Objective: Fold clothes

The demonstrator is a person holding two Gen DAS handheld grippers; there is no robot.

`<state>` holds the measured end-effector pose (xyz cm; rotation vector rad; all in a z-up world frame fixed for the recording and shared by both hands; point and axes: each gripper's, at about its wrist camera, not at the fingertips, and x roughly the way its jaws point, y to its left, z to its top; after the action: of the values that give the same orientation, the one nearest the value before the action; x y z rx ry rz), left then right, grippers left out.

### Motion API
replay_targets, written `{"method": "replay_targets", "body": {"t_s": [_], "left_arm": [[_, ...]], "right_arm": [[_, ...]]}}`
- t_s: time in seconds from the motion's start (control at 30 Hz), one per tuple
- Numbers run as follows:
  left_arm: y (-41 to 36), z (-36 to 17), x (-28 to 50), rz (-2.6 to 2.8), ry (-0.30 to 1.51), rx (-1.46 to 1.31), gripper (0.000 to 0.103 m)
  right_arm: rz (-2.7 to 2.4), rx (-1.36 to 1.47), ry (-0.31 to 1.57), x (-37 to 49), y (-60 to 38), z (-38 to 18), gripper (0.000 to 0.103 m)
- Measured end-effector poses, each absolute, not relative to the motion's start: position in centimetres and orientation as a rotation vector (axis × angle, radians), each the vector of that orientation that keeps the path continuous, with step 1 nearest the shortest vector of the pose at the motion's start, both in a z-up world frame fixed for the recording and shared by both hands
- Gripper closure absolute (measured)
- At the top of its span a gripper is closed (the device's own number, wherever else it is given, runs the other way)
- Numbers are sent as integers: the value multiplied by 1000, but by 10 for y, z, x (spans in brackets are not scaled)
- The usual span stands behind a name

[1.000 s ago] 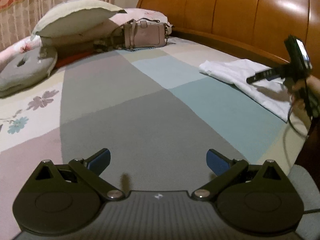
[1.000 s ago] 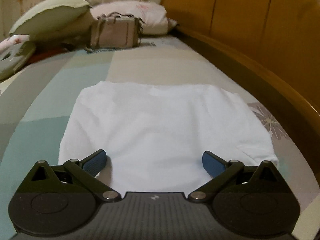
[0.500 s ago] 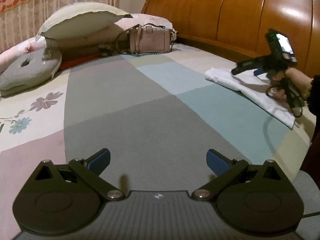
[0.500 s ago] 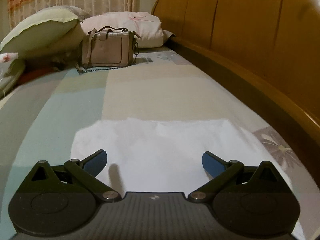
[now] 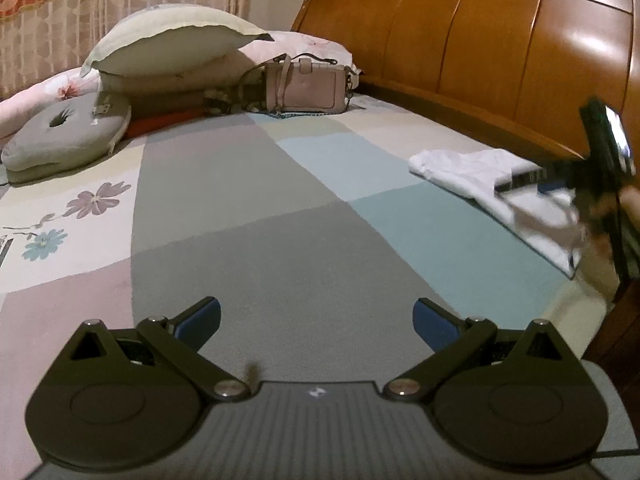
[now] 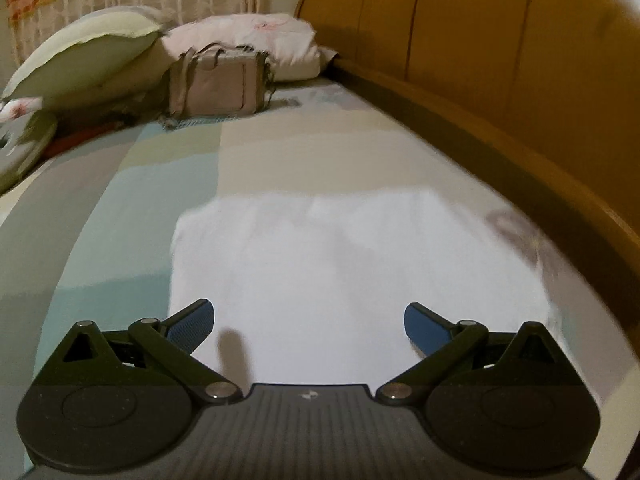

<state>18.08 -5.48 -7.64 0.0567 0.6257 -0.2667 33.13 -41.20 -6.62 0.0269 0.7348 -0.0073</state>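
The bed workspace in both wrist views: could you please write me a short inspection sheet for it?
Surface: patchwork bedspread, flat.
Job's things: white garment lying near the headboard side, apparently already folded.
Clutter: handbag, pillows, grey ring cushion at the far end.
Grippers: left gripper open over bare bedspread; right gripper open above the garment, holding nothing.
Cables: thin cable hanging from the right gripper, blurred.
Surroundings: wooden headboard, patterned curtain.

left gripper (image 5: 316,322): jaws wide, empty | white garment (image 5: 472,170): on bedspread (image 5: 280,216) by headboard (image 5: 500,40)
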Motion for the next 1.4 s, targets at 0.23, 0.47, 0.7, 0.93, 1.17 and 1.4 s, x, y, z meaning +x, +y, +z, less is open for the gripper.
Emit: {"method": "replay_targets", "body": {"t_s": [0.23, 0.47, 0.7, 0.93, 1.17, 1.4], "left_arm": [[-61, -64, 168, -273, 614, 56, 1], [-64, -53, 155, -284, 598, 52, 1], [-71, -42, 148, -295, 546, 59, 1], [-85, -35, 148, -345, 548, 54, 1], [-105, -24, 149, -393, 570, 31, 1], [-120, -18, 139, -401, 579, 24, 1]], "right_arm": [[9, 84, 728, 301, -399, -50, 0], [62, 134, 851, 289, -383, -53, 0], [65, 203, 856, 257, -376, -38, 0], [-19, 144, 823, 212, -362, -18, 0], [-97, 164, 776, 156, -353, -2, 0], [-135, 183, 713, 110, -350, 6, 0]]}}
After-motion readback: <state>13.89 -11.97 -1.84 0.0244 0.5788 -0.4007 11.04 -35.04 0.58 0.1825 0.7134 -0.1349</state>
